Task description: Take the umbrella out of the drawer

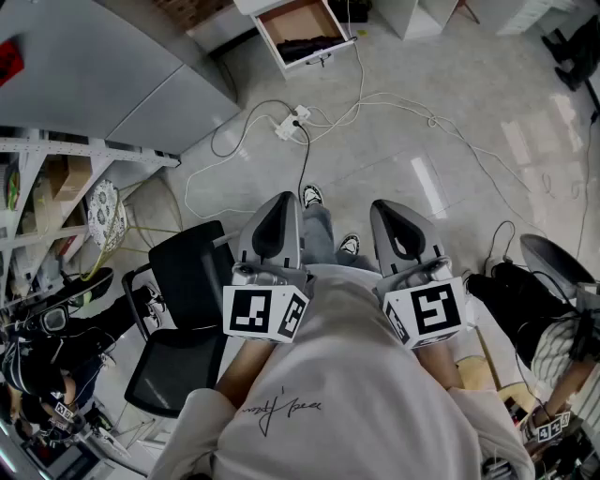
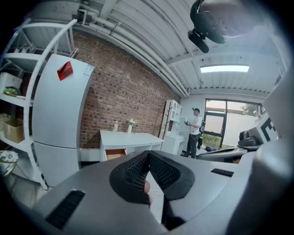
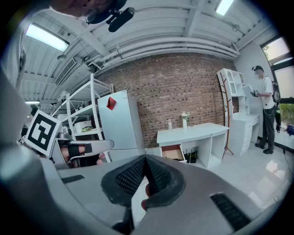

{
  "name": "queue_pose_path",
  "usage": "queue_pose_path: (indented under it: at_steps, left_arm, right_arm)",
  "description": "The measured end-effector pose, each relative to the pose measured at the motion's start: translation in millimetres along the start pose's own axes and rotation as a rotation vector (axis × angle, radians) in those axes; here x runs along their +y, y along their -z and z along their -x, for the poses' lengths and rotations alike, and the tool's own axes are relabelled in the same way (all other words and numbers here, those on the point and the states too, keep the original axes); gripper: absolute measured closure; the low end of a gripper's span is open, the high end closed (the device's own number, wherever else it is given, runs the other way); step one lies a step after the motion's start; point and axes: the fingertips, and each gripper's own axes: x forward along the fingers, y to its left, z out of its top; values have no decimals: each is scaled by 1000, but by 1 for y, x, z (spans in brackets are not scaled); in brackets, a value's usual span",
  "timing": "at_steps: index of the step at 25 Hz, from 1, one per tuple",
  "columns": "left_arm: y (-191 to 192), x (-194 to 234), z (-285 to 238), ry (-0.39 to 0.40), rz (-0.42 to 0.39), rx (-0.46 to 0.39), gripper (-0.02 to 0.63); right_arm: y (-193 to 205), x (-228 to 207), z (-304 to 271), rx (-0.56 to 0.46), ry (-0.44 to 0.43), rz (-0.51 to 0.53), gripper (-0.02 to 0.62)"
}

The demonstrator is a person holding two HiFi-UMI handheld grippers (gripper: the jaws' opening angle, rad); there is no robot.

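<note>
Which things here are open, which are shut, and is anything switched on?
drawer: pulled open
umbrella: lying inside the drawer
left gripper: shut, holding nothing
right gripper: shut, holding nothing
fridge: doors closed
ceiling light: on

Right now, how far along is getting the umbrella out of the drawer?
Done: the drawer stands open, with what looks like the umbrella inside. In hand: nothing; left tongs and right tongs are shut, empty, far from it. Left: approach, grip, lift out.
</note>
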Motion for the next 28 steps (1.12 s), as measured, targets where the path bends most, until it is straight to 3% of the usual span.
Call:
queue_pose_path:
  at_steps: [14, 28]
  left_arm:
    - [17, -11, 26, -18, 17, 65, 589]
    - [1, 33, -30, -7, 66, 62, 589]
  right_arm:
    - [15, -5, 17, 28, 7, -29, 580]
    - [-10, -10, -47, 62, -10, 51, 580]
